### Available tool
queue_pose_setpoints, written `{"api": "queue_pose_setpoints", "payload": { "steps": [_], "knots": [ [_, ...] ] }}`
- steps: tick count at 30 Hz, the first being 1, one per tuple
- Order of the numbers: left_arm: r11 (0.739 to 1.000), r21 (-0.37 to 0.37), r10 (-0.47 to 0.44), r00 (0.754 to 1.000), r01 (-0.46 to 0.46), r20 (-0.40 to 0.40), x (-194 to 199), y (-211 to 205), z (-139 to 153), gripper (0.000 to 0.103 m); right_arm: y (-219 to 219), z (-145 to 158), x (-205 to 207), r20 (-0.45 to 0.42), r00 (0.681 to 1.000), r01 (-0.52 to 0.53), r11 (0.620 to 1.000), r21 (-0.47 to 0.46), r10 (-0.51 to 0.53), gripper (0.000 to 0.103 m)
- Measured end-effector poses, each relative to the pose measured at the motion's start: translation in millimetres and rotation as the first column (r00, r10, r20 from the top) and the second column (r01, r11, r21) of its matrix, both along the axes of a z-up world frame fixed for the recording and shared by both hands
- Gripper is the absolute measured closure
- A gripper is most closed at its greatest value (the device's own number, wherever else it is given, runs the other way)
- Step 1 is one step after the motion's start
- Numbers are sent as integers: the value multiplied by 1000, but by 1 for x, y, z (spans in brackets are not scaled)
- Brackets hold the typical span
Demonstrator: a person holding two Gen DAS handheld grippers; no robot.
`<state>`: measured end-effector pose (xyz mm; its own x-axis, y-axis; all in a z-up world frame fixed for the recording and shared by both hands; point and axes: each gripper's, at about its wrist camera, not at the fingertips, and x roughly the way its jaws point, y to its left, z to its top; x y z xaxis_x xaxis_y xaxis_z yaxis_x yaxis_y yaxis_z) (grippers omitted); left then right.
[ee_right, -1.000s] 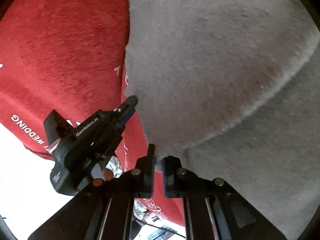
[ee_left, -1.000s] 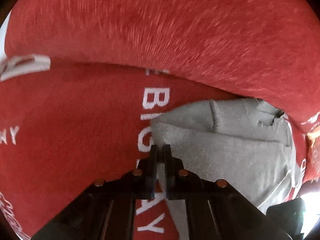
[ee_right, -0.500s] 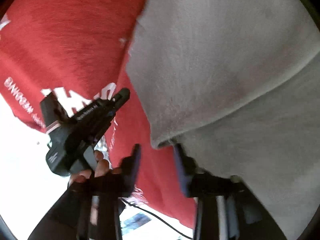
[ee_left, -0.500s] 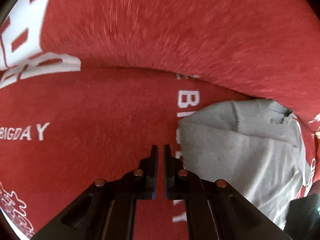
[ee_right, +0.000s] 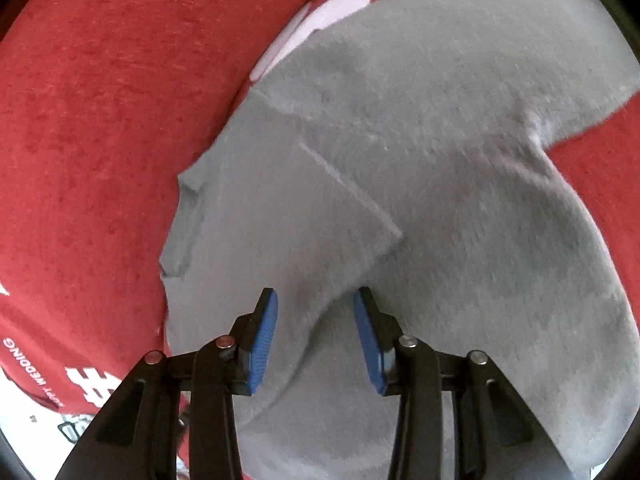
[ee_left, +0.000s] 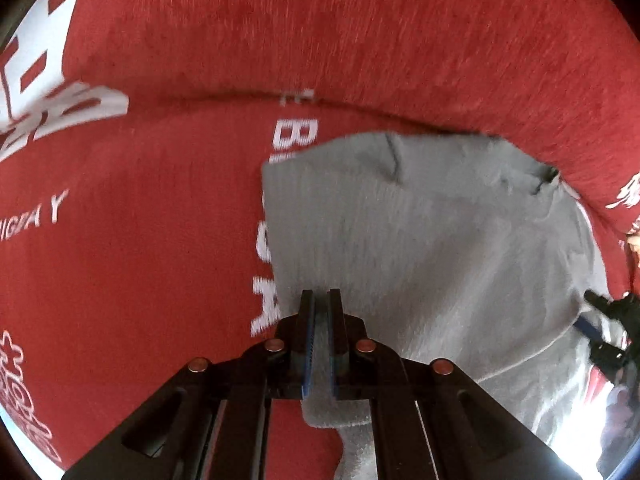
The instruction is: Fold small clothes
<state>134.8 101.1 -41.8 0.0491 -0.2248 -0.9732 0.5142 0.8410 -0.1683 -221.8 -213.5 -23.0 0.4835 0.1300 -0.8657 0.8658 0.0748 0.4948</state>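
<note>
A small grey garment (ee_left: 420,240) lies on a red cloth (ee_left: 140,260) with white lettering. In the left wrist view my left gripper (ee_left: 321,300) is shut on the garment's near left edge, with grey fabric between the fingers. In the right wrist view the grey garment (ee_right: 440,160) fills most of the frame, with a folded flap lying across it. My right gripper (ee_right: 316,300) is open just above the garment, its blue pads (ee_right: 262,340) on either side of the flap's lower corner. The right gripper also shows at the right edge of the left wrist view (ee_left: 612,320).
The red cloth rises in a thick fold (ee_left: 360,40) behind the garment. A white surface (ee_right: 24,420) shows beyond the cloth's edge at the lower left of the right wrist view.
My left gripper moved right onto the garment's edge and closed on it. My right gripper let go of the fold, opened wide and now hovers over the laid-down flap.
</note>
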Motion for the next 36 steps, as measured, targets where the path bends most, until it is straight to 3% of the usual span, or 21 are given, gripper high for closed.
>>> {"api": "queue_pose_setpoints", "payload": {
  "steps": [1,2,3,6,10,12,14,18,21,24,26,27,31,36],
  "knots": [
    [1000,7,0,1000,0,6,-2,1,-1,96,-3,4,4,-6,1000,-30,999,-28,30,91],
    [1000,12,-2,1000,2,17,-4,0,1,96,-1,8,16,-8,997,-76,995,-67,76,95],
    [1000,19,-7,1000,6,28,-5,-2,1,96,-1,19,27,-1,989,-149,978,-145,151,95],
    [999,33,-12,999,10,42,-7,-2,0,96,-7,28,35,-73,959,-282,923,-260,272,95],
    [999,50,-9,998,6,61,-9,-2,1,96,-26,2,27,-174,952,-281,944,-171,251,93],
    [998,65,-3,999,0,51,-11,-4,1,96,-27,4,13,-170,961,-243,958,-152,217,92],
    [997,76,-6,998,2,55,-13,-8,6,96,-23,10,9,-272,934,-286,943,-172,234,90],
    [998,57,-28,998,25,56,-24,-10,21,96,-19,26,7,-196,939,-324,920,-220,283,86],
    [998,56,-26,999,25,27,-31,-16,18,96,-17,31,22,-186,916,-395,876,-276,355,86],
    [997,83,0,1000,-1,14,-37,-28,2,96,-14,16,40,-203,885,-462,850,-252,420,86],
    [997,75,15,999,-18,45,-40,-28,3,96,-14,8,42,-221,881,-464,858,-222,419,91],
    [997,76,17,999,-21,46,-40,-27,3,96,-17,8,36,-198,894,-441,868,-228,402,92],
    [996,95,-5,999,2,32,-41,-25,8,96,-20,15,10,-233,900,-413,890,-193,368,87],
    [994,104,-40,999,37,25,-54,-22,25,96,-10,31,-22,-169,914,-395,904,-162,369,86]
  ]
}}
